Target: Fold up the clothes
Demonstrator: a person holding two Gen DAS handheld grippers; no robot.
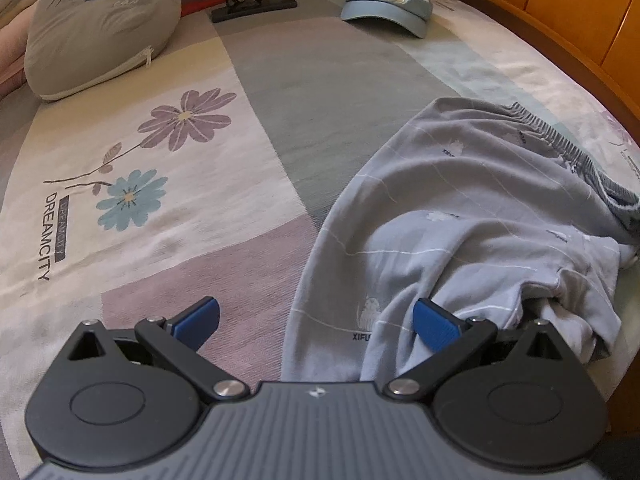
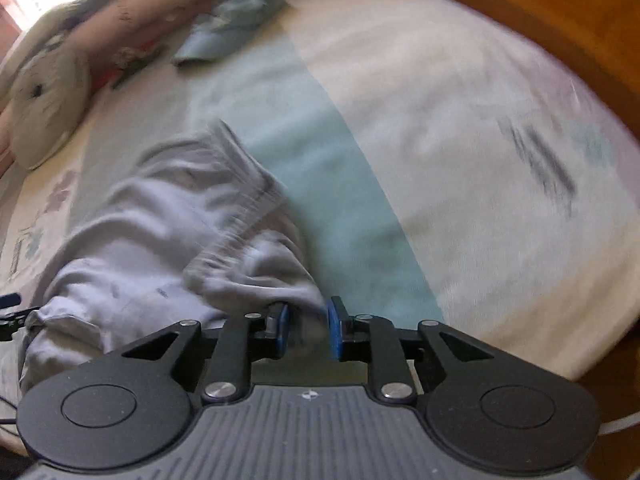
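A pair of light grey pyjama trousers (image 1: 460,208) lies crumpled on the bed, printed with thin pale lines, small white figures and dark lettering. Its gathered elastic waistband (image 1: 560,148) runs along the far right edge, darker grey and ruffled. The cloth is bunched into deep folds, with one flatter stretch spreading toward the near edge. In the blurred right wrist view, a fold of the fabric near the waistband (image 2: 256,200) is pinched up

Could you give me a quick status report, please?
Left hand-held gripper open over pants. Right hand-held gripper shut on pants. Nothing in the way.
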